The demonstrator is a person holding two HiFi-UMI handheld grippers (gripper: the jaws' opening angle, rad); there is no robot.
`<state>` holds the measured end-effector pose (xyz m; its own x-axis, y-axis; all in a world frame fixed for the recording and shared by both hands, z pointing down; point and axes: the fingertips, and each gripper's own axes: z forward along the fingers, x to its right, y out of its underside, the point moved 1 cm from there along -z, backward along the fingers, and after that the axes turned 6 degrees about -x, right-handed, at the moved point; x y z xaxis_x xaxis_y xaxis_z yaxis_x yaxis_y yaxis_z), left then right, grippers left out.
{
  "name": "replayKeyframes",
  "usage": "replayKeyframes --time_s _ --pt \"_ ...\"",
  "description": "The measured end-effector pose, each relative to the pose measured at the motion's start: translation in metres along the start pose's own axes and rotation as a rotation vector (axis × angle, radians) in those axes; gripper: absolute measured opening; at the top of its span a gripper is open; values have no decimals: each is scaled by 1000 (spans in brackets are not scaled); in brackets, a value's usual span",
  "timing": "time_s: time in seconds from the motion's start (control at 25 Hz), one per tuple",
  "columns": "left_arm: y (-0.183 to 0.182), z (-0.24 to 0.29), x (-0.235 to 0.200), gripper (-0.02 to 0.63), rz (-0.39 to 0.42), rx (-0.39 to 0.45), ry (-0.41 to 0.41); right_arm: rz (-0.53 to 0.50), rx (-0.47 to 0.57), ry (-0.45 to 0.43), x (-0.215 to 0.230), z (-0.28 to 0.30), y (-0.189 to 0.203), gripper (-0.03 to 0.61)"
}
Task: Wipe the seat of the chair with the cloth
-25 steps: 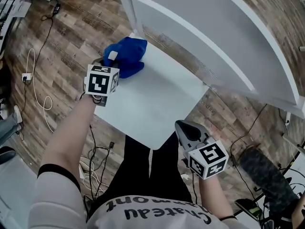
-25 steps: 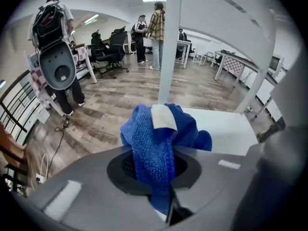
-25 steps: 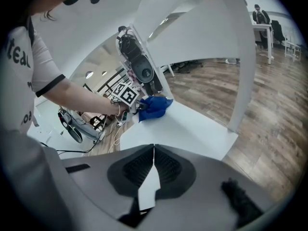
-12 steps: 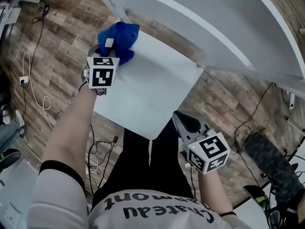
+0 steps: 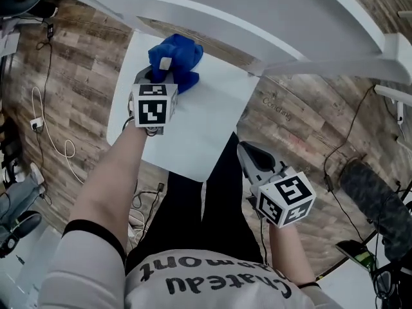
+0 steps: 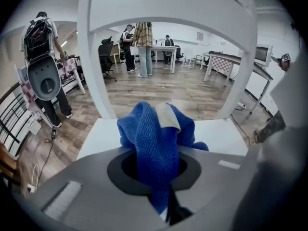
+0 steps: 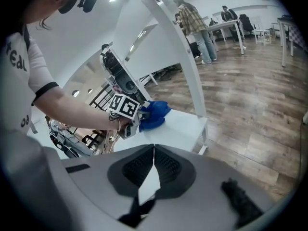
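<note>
The blue cloth lies bunched on the far part of the white chair seat, close under the chair's curved backrest. My left gripper is shut on the cloth, which bulges up between its jaws with a pale label on top. My right gripper hangs off the seat's near right corner, jaws shut with nothing in them. In the right gripper view the cloth and left gripper show on the seat.
Wood-look floor surrounds the chair. White cables trail at the left, dark gear at the right. The backrest posts frame the seat's far edge. People stand at desks far behind.
The left gripper has slid the cloth along the seat's far edge, from the left corner towards the middle under the backrest. The right gripper stays off the near corner.
</note>
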<state>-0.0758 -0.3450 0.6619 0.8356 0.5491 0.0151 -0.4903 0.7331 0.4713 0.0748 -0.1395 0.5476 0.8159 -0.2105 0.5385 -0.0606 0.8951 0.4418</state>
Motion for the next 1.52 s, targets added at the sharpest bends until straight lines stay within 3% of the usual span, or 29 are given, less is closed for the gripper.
replayKeyframes --time_s 0.32,0.6,0.8,0.92,1.12,1.2,1.32,1.44,1.52 --pt "0 7 93 46 2 12 76 52 44 19 12 -11 -7 15" --pt "-4 8 138 46 158 -38 162 117 59 43 25 -16 -5 15" --pt "-7 8 155 46 206 -102 225 130 61 35 22 -10 -6 15" --pt "-5 6 173 46 242 -106 299 126 58 32 14 -6 -5 15" --pt "0 -3 190 48 380 -100 377 101 11 25 5 2 6 15" --pt "-1 -7 176 48 338 -89 377 92 -4 25 4 6 7 15" --pt "-3 -10 118 48 131 -35 334 81 -11 13 -3 18 -1 15" --pt "11 -15 34 49 -11 16 173 60 -31 -9 -15 31 -5 15" --pt "34 -19 -27 49 -54 -31 26 41 -52 -27 -26 41 -6 15"
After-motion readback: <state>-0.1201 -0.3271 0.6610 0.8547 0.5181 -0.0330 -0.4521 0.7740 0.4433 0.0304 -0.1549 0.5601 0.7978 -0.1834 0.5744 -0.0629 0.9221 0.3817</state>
